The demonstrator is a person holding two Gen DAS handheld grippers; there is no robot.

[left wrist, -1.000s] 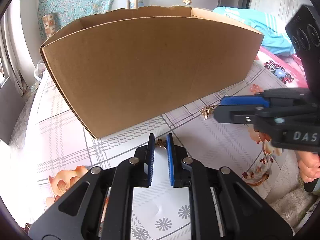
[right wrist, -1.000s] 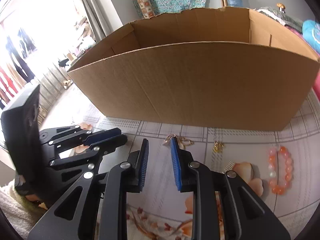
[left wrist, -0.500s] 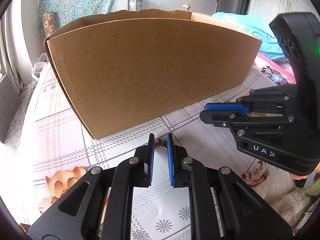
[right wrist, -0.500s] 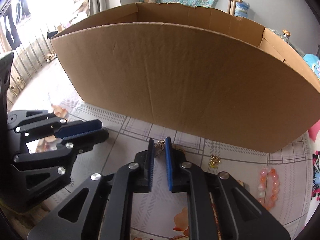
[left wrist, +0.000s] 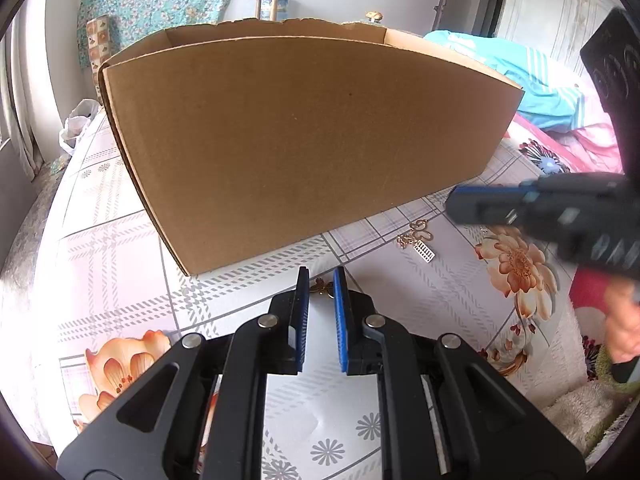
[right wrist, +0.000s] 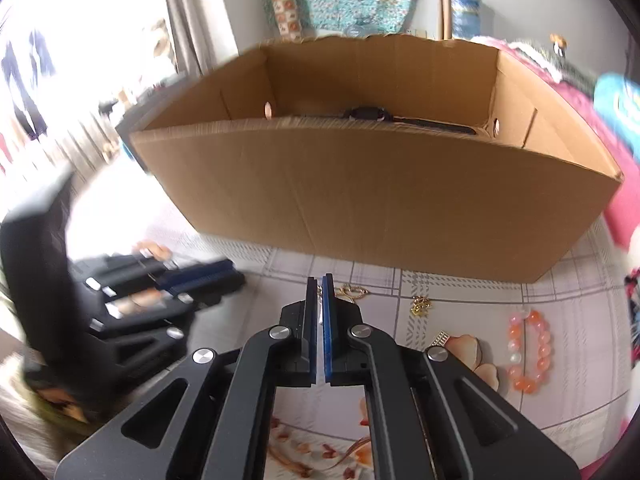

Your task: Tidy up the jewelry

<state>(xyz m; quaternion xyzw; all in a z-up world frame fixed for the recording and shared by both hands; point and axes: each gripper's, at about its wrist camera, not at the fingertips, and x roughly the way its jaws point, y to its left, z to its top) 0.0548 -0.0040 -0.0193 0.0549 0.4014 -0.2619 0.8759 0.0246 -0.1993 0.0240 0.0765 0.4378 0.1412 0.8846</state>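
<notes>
A cardboard box (left wrist: 304,152) stands on the flowered tablecloth; it also shows in the right wrist view (right wrist: 380,200), with a black watch (right wrist: 368,114) inside. My left gripper (left wrist: 320,276) is slightly open just above a small gold piece (left wrist: 323,287) on the cloth. My right gripper (right wrist: 320,284) is shut on a thin gold chain (right wrist: 352,292) and lifted above the cloth; in the left wrist view the chain with a tag (left wrist: 418,240) hangs below the blurred right gripper (left wrist: 456,204). A gold earring (right wrist: 420,305) and an orange bead bracelet (right wrist: 528,350) lie to the right.
A small gold comb-like piece (right wrist: 440,338) lies near the bracelet. Blue and pink bedding (left wrist: 552,96) lies at the right beyond the box. The other gripper (right wrist: 192,280) is blurred at the left of the right wrist view.
My right gripper has closed on the gold chain and risen, so the inside of the box now shows. My left gripper has held still over the small gold piece.
</notes>
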